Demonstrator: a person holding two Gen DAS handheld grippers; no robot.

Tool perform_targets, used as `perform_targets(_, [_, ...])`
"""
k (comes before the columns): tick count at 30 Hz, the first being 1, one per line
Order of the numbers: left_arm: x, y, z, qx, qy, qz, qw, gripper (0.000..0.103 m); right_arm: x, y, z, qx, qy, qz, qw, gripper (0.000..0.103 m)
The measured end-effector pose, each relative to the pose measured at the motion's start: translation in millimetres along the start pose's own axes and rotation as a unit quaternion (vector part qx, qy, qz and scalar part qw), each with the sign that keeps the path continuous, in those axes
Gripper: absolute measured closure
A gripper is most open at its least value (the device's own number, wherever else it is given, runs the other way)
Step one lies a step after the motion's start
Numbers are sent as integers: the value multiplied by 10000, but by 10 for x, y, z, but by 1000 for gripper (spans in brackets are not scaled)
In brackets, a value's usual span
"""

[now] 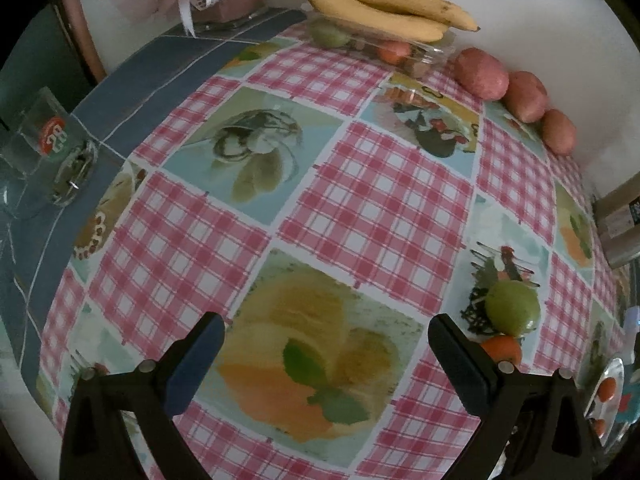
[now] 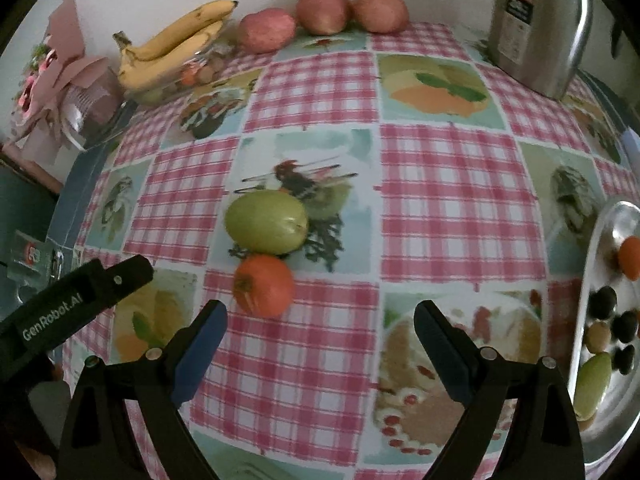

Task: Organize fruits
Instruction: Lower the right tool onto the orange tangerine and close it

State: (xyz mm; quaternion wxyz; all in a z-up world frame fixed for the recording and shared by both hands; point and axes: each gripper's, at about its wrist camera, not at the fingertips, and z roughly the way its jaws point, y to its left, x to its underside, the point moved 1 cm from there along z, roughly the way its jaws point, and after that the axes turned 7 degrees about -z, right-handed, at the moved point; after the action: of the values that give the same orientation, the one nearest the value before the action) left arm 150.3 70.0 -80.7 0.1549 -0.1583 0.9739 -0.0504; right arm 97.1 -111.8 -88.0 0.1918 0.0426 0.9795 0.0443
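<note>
Both pairs of fingers stand spread and empty: my right gripper (image 2: 320,344) hangs over the checked tablecloth (image 2: 440,184), my left gripper (image 1: 326,360) likewise. Just ahead of the right one I see the orange fruit (image 2: 264,286) touching the green fruit (image 2: 266,222). Off right sits a metal tray (image 2: 600,240) holding small fruits. Bananas (image 2: 172,44) and three red apples (image 2: 322,10) line the far wall.

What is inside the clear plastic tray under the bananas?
Through the clear plastic tray wall, a green fruit and an orange fruit show, plus blurry smaller pieces. The yellow bananas on top cover the rest.
</note>
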Motion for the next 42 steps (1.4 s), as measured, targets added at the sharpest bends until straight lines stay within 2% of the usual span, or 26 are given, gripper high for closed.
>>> perform_targets(7, [-28,89,-25,1,-19,-101,9999,0,-59,231,123,205,1,-372,9991,8])
perform_targets(13, [-49,121,69,-2,139,-115,9998,0,-48,308,229,272,95,-419,9987,8])
perform_targets(18, [-71,156,53,-10,89,-162,9998,0,-63,336,253,427,41,-466,9980,10])
perform_targets(23, [-61,155,45,-18,103,-179,9998,0,-98,325,191,468,-103,-436,9979,36])
perform_targets(32, [-67,117,-6,25,37,-180,9998,0,-104,306,173,144,-165,-298,9993,60])
perform_targets(34, [-69,111,-23,25,22,-161,9999,0,-102,299,182,104,-175,-261,9995,64])
perform_targets(42, [-64,71,-9,39,49,-125,9999,0,-66,240,144,-86,-196,-84,9997,64])
